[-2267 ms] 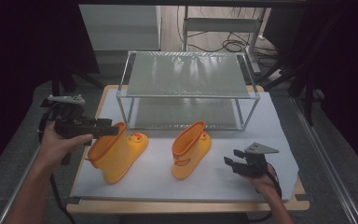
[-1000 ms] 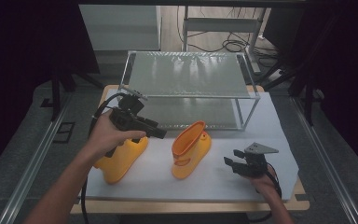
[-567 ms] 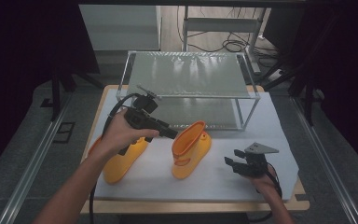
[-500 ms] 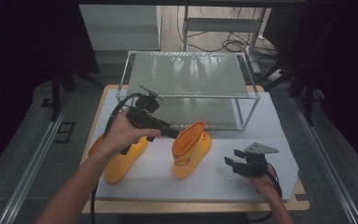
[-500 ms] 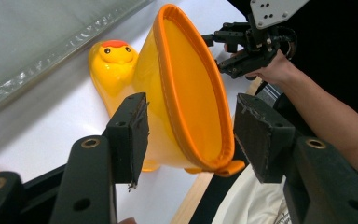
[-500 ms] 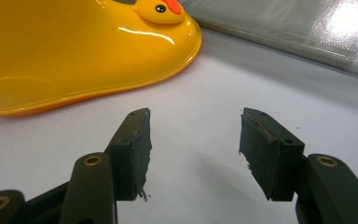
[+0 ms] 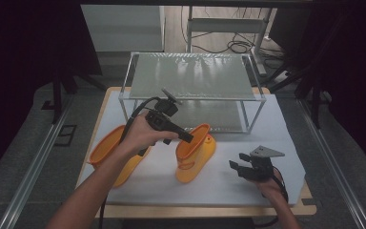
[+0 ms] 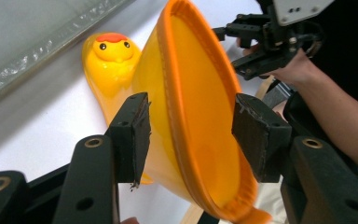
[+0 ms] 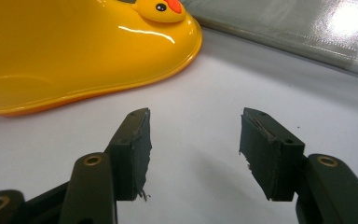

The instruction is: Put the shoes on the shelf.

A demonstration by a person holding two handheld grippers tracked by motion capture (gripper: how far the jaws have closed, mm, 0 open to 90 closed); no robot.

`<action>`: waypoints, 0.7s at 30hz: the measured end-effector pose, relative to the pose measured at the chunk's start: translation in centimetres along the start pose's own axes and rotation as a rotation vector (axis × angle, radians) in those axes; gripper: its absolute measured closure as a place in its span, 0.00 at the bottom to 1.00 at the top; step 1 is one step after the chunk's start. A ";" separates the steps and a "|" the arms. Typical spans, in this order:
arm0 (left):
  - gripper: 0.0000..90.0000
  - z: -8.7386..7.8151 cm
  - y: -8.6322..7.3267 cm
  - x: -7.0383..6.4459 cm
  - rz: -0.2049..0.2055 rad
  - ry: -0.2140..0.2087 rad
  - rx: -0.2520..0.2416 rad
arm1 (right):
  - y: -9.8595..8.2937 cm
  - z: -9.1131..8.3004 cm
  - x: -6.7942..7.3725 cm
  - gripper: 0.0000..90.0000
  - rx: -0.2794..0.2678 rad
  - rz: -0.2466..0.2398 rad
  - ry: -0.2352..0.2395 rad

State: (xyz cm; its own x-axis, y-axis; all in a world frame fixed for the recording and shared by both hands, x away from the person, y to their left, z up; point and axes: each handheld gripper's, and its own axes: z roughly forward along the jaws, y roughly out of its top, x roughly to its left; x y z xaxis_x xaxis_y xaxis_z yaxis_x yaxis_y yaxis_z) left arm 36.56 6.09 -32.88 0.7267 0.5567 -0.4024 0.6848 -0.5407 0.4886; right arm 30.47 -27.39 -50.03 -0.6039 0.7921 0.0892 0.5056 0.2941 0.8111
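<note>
Your left gripper is spread open, one jaw on each side of the upright yellow duck boot's rim, neither pad visibly touching it. Its twin, the second boot, lies partly under your left forearm, and the wire shelf rack stands close behind. Your right gripper rests open and empty on the white table, near the boot's sole.

Left boot partly behind forearm; right boot's shaft cropped in right gripper view.

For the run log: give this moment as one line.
left gripper: open, jaws straddling right boot rim | right gripper: open, idle on table | left boot: untouched
</note>
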 end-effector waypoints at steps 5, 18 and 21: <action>0.54 1.4 0.5 0.8 -0.026 -0.017 0.016 | -0.1 0.0 -0.1 0.48 -0.001 0.004 -0.002; 0.64 4.8 0.9 1.9 -0.078 -0.018 0.065 | -0.2 -0.1 -0.3 0.48 0.000 0.005 -0.018; 0.74 4.7 1.0 1.8 -0.071 0.001 0.063 | -0.3 0.0 -0.4 0.48 0.001 0.006 -0.022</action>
State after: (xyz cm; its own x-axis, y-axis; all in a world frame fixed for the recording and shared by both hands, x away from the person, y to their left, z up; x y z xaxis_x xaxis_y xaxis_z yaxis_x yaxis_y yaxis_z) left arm 38.79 3.54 -36.75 0.6762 0.5955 -0.4337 0.7366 -0.5382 0.4095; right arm 30.56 -27.82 -50.26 -0.5874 0.8052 0.0815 0.5096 0.2898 0.8101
